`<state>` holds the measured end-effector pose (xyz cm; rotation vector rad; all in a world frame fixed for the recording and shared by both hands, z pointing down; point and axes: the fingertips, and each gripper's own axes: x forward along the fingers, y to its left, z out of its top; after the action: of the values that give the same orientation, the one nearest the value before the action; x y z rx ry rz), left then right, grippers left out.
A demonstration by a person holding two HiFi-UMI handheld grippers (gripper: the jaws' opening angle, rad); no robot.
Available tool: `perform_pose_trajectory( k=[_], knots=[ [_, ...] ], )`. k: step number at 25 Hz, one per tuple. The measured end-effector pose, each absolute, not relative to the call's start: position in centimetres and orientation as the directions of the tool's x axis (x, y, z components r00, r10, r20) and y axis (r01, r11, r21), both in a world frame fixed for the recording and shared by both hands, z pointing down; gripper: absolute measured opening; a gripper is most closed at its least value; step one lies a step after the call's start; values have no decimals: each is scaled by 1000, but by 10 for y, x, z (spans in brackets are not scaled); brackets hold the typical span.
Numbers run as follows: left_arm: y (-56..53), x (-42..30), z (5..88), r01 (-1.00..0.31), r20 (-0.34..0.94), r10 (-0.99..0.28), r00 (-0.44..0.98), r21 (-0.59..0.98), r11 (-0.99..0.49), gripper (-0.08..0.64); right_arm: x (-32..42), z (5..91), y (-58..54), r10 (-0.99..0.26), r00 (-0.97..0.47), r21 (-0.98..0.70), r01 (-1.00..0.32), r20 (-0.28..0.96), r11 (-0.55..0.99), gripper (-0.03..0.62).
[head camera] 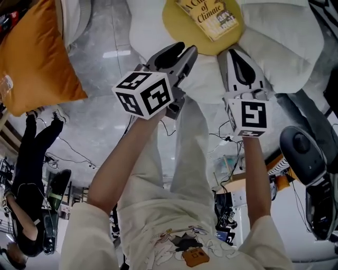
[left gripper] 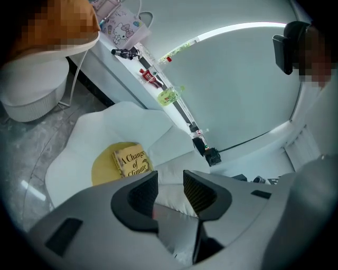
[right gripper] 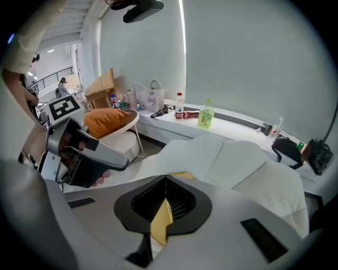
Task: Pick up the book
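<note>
The book (head camera: 208,16), yellow with "A Change of Climate" on its cover, lies on a round yellow cushion (head camera: 177,29) on a white padded seat (head camera: 285,47). My left gripper (head camera: 186,50) hovers just short of the cushion's near edge, open, with nothing between its jaws. To its right, my right gripper (head camera: 233,52) is shut and empty, its tip near the cushion's edge. The left gripper view has the book (left gripper: 131,161) ahead and left of the left gripper (left gripper: 170,185). In the right gripper view the right gripper (right gripper: 165,184) covers the book; only yellow cushion (right gripper: 161,224) shows behind it.
An orange pillow (head camera: 31,58) sits on a white chair at the left. A white ledge (left gripper: 158,89) behind the seat carries bottles and a printed bag. A person in black (head camera: 31,174) stands at the left, and a black device (head camera: 303,153) is at the right.
</note>
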<state>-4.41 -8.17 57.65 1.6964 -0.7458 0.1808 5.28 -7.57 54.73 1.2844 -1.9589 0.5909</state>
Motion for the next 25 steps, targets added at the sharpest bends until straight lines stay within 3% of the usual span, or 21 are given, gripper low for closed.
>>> perform_pose_trajectory(
  k=[12,25],
  knots=[
    [-86,-34,693,-553,511,-346,787,833,-28,181,56,651,-68,-523,-285,-14,-887,803,462,23],
    [-95,-23,735,-545,494,-348,796,836,-59,183,94,727,-65,-482,-184,45,-904,856,424,25]
  ],
)
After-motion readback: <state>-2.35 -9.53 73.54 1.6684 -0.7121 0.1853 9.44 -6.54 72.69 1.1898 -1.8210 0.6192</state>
